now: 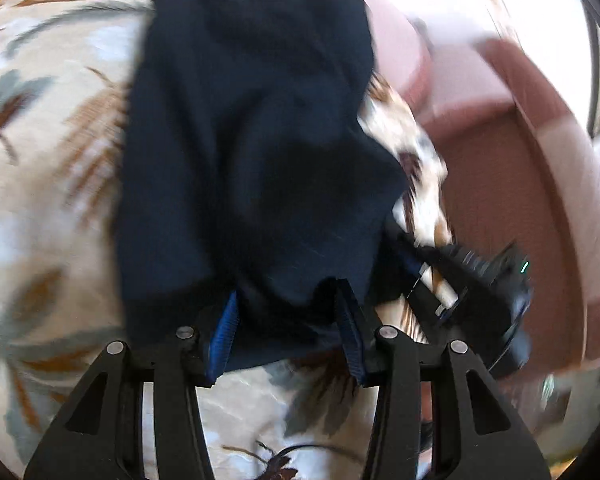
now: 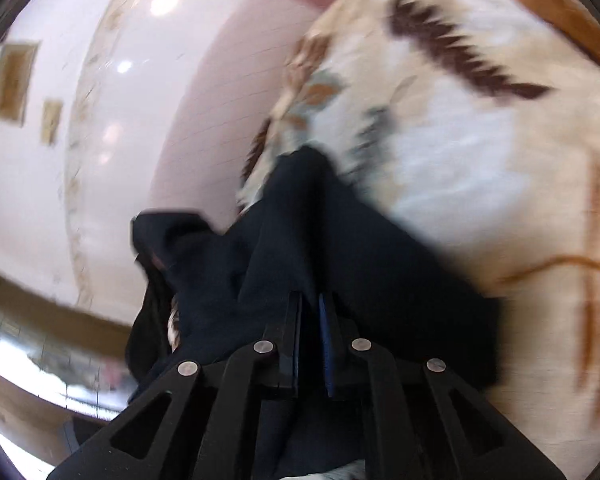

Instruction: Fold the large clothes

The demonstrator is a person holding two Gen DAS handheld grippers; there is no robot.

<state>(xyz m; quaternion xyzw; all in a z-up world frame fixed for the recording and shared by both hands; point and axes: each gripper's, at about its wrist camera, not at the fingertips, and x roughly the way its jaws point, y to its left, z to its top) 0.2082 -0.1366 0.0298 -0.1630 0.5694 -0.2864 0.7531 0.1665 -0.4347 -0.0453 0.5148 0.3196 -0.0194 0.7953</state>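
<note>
A dark navy garment (image 1: 252, 140) lies stretched over a bed with a cream leaf-print cover (image 1: 48, 160). My left gripper (image 1: 288, 292) has its blue-padded fingers (image 1: 224, 332) apart, with the garment's near edge draped between them and over their tips. My right gripper (image 2: 310, 300) has its fingers close together, pinched on a bunched fold of the same garment (image 2: 284, 240). The other gripper's black body (image 1: 496, 292) shows at the right of the left wrist view. Both views are motion-blurred.
The leaf-print cover (image 2: 480, 140) fills the right of the right wrist view. A pink and brown bed frame or bench (image 1: 520, 160) runs along the bed's right side. Pale tiled floor (image 2: 112, 120) lies beyond the bed's edge.
</note>
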